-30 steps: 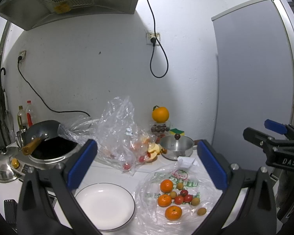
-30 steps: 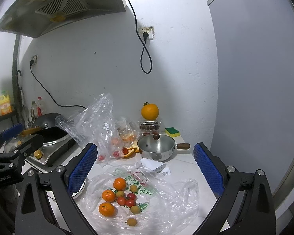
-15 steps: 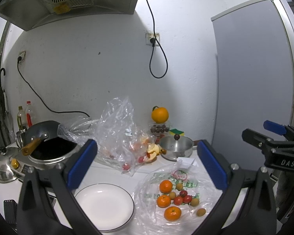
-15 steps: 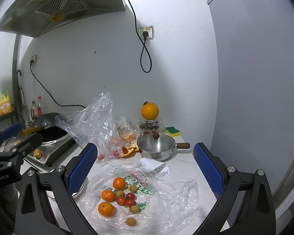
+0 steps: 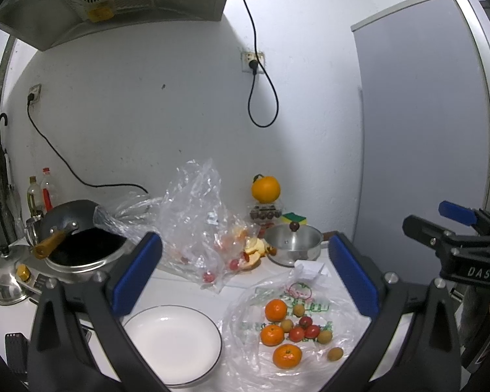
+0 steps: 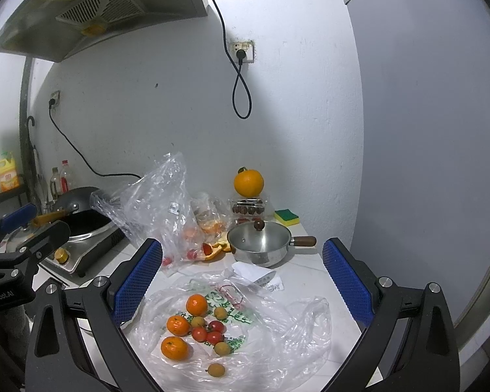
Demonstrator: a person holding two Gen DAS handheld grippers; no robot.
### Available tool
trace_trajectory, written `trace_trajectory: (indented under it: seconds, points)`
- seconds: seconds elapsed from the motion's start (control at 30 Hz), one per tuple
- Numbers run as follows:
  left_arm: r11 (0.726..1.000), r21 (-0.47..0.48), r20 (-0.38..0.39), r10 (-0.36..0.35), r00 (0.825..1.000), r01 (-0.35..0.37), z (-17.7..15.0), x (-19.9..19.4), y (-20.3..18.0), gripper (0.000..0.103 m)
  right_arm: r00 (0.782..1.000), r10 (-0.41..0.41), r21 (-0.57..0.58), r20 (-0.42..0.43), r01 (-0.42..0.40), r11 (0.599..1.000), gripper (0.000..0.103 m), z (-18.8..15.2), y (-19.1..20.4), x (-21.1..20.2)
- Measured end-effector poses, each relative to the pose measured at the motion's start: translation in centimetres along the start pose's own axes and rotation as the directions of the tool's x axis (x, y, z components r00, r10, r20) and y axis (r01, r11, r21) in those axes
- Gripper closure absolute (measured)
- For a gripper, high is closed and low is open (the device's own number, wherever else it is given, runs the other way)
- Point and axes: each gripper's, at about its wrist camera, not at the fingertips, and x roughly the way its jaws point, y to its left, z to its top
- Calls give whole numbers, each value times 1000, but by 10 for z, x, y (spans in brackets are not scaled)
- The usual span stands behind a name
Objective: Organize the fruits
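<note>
Little has shifted: both tongs, left (image 5: pixel 245 274) and right (image 6: pixel 241 277), stay spread above small fruits (image 6: pixel 196 326) on a clear plastic bag (image 6: pixel 277 333); the round white plate (image 5: pixel 173 339) is partly hidden at lower centre.

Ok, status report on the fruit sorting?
Both hand-held grippers, left and right, open, empty. Fruit loose on flat bag. White plate bare. Nothing blocking.

Three tangerines (image 6: pixel 196 304), three red tomatoes (image 6: pixel 199 334), four small tan fruits (image 6: pixel 221 348), one white plate (image 5: pixel 173 339)
</note>
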Motion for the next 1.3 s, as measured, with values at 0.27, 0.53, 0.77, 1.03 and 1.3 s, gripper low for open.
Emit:
trace_trajectory:
  seconds: [0.27,0.53,0.77,1.03,1.3]
  points:
    - [1000,24,-47,3,999,-2,-14,14,-4,0,999,-9,-13,-35,8,1000,3,-9,-4,11]
    - [998,70,-166,5,986,7,-54,42,-11,1,992,-4,-58,-125,-3,998,3,-39,-7,37]
    - [994,98,-246,-21,969,47,-82,64,-21,1,979,21,-70,-202,-36,997,3,-64,-8,62]
    - [987,116,-342,-70,937,115,-110,84,-35,3,959,52,-68,-279,-73,995,10,-89,-6,82]
    - [976,124,-432,-110,895,180,-134,102,-46,15,929,108,-48,-354,-133,990,22,-112,-7,99]
